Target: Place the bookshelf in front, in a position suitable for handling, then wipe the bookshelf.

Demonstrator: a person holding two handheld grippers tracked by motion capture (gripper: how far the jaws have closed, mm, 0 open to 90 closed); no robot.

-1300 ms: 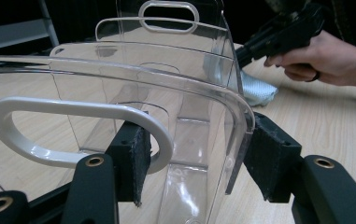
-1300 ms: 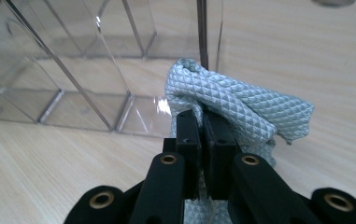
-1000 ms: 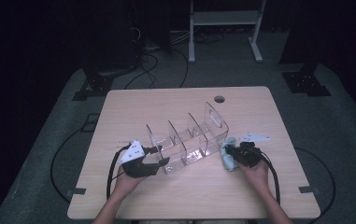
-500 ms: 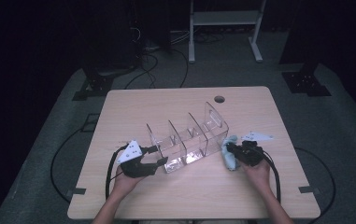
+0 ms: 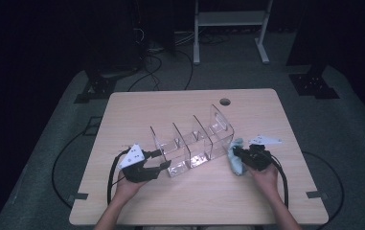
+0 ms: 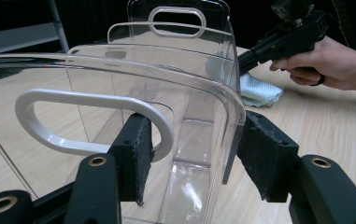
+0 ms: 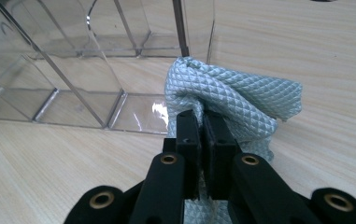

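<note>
Right hand-held gripper [image 7: 202, 122] pinches cloth [image 7: 241, 100] beside, perhaps touching, organizer [image 5: 192, 143].

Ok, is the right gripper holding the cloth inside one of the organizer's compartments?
No: in the right gripper view the right gripper pinches the blue cloth outside the clear organizer, on the table.

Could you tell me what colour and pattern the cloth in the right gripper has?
Pale blue-green cloth with a woven diamond pattern, clearest in the right gripper view.

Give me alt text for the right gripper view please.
The right gripper is shut on a bunched pale blue cloth beside a clear plastic organizer on a light wooden table.
</note>
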